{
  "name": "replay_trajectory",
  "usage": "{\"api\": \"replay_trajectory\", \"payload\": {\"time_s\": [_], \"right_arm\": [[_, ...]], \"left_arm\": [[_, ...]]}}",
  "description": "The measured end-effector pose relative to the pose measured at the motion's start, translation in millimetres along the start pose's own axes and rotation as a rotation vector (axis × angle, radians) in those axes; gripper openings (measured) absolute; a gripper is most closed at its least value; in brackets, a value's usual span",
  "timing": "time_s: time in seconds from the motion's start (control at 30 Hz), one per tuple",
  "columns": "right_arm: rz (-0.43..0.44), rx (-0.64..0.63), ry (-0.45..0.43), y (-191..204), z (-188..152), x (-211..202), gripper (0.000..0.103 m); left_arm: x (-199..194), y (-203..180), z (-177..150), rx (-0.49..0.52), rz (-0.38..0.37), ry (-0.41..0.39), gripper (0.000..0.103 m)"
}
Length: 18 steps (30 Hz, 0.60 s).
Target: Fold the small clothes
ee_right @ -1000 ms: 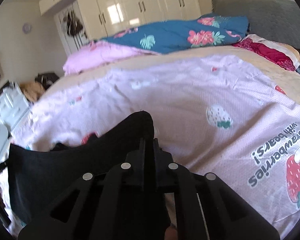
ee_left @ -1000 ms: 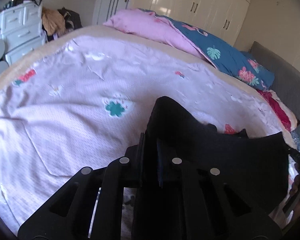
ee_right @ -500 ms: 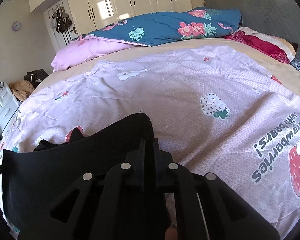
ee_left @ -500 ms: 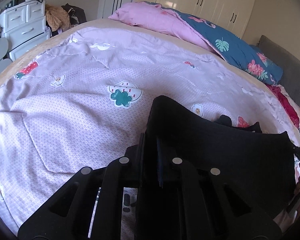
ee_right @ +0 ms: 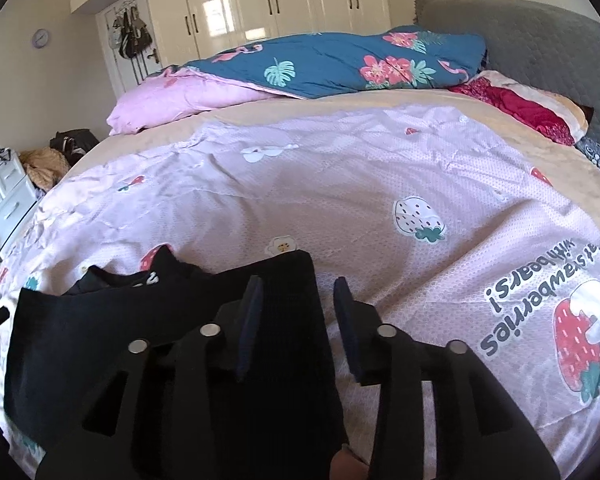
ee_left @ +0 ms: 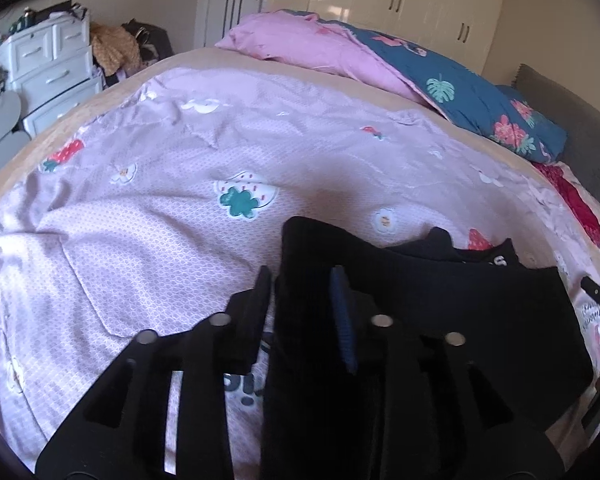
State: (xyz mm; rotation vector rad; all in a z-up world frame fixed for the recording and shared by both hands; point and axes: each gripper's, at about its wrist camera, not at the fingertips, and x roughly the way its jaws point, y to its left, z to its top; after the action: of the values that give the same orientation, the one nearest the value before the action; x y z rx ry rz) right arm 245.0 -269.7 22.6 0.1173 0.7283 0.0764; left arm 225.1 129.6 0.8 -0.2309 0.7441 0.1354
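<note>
Black, soft and light, the small garment point(ee_right: 100, 340) lies floppy on the bed cover point(ee_right: 360, 208) at 6 o'clock, both our left gripper point(ee_left: 300, 300) and right gripper point(ee_right: 296, 312) just spread, so we should pinch its corners.

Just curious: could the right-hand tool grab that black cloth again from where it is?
Probably yes. The right gripper has just been opening, and the black garment lies between its fingers on the pink bedspread, with nothing covering it.
</note>
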Motion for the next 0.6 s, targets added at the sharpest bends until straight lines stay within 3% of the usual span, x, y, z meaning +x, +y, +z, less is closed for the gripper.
{"api": "replay_trajectory", "payload": {"time_s": [0.07, 0.23, 0.33, 0.6], "right_arm": [[0.012, -0.013, 0.002, 2.1, -0.5, -5.1, 0.039], [0.018, -0.048, 0.01, 7.7, -5.1, -14.1, 0.043], [0.032, -0.061, 0.019, 11.8, -9.7, -19.4, 0.05], [0.059, -0.115, 0.01, 28.0, -22.9, -41.2, 0.075]], "left_arm": [[-5.2, -5.8, -2.7, 0.02, -0.011, 0.003, 0.029], [-13.5, -17.4, -12.8, 0.064, -0.026, 0.02, 0.053], [-18.3, -24.6, -19.8, 0.089, -0.035, 0.032, 0.067], [-27.8, -40.2, -30.3, 0.138, -0.048, 0.044, 0.088]]}}
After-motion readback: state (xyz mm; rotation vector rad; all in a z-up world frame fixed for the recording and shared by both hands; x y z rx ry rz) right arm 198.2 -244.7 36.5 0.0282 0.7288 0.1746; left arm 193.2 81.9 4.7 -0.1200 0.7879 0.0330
